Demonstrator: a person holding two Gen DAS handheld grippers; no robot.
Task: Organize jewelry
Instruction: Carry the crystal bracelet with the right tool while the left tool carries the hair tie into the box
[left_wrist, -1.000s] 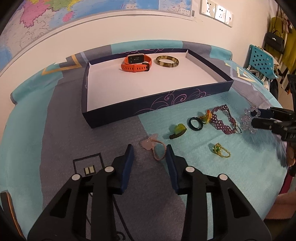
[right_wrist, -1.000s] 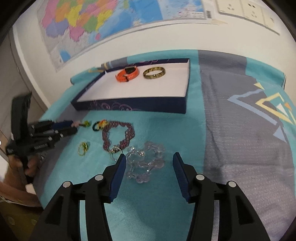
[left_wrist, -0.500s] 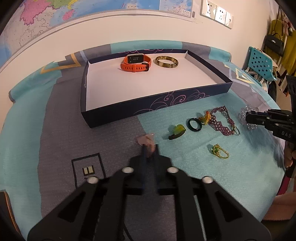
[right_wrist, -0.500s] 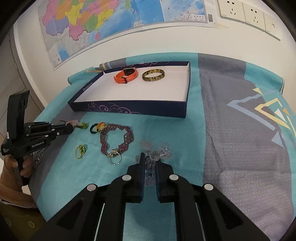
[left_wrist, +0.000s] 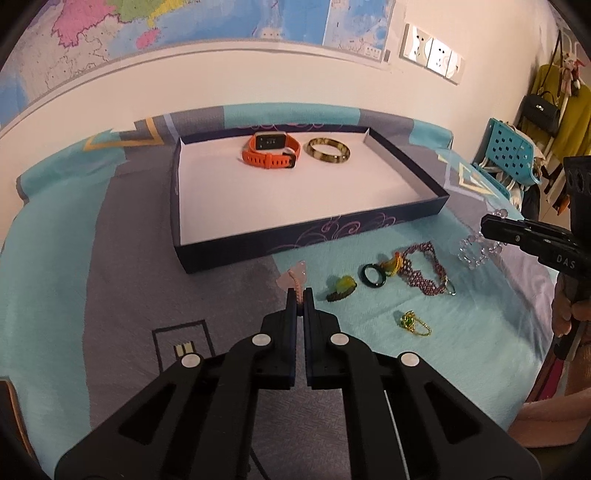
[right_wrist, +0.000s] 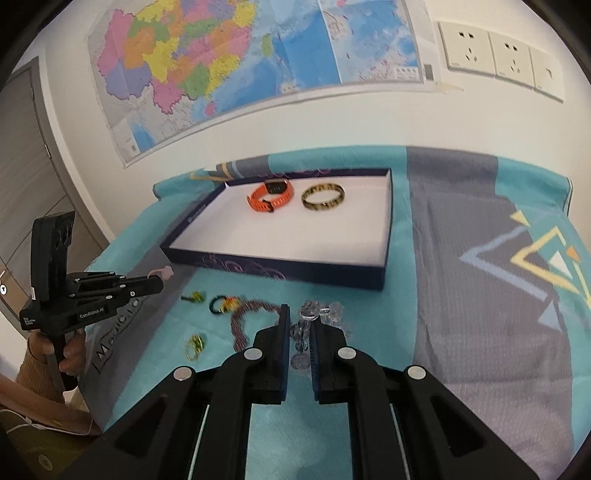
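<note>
Grippers at pick-up: your left gripper (left_wrist: 300, 295) is clamped on the pink bracelet (left_wrist: 294, 277) just off the tray (left_wrist: 306, 236), and your right gripper (right_wrist: 297, 334), its jaws just closed, pinches the clear bead bracelet (right_wrist: 317, 310), which dangles. Both holds look thin; swing fast and a strand could slip, or the hanging beads could snag the purple necklace (right_wrist: 243, 321) beside them.

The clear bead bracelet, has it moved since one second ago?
Yes. The clear bead bracelet, pinched in the right hand-held gripper, now hangs above the cloth, nearer the tray corner in the left wrist view.
</note>
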